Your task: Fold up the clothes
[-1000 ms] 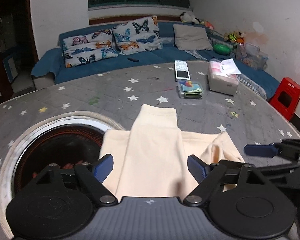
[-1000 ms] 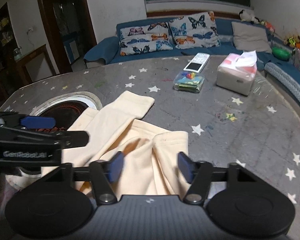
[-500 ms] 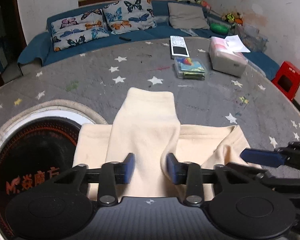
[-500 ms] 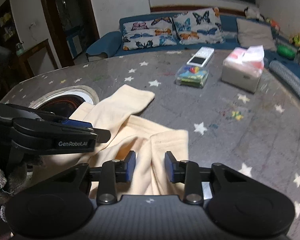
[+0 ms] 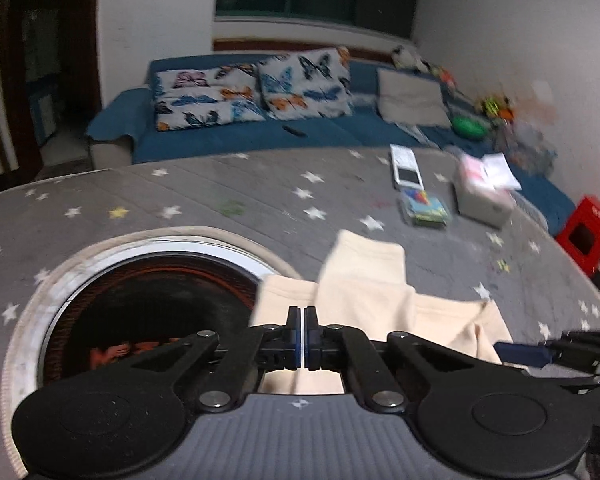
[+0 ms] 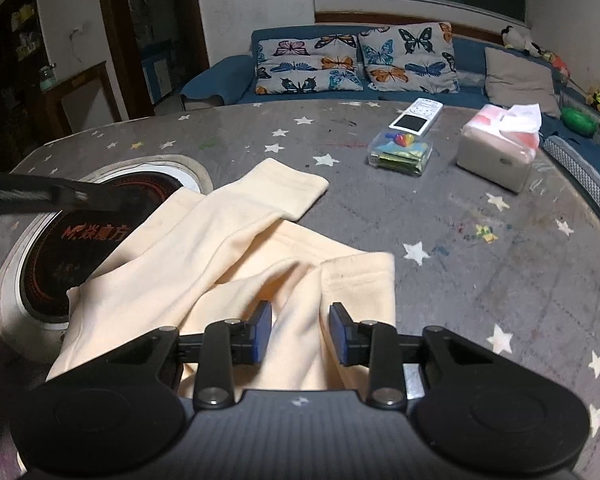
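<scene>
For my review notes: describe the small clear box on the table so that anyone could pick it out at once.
Start from the grey star-printed table and look to its far side, toward the blue sofa. The clear box lies between the white remote and the tissue box. It alone is see-through, with colourful bits inside.

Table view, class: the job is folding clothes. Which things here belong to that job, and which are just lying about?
Belongs to the job:
- cream garment
- left hand-held gripper, shut
- right hand-held gripper, cloth bunched between its pads

Just lying about:
- remote control
- clear box of colourful bits
- tissue box
- round burner set in the table
</scene>
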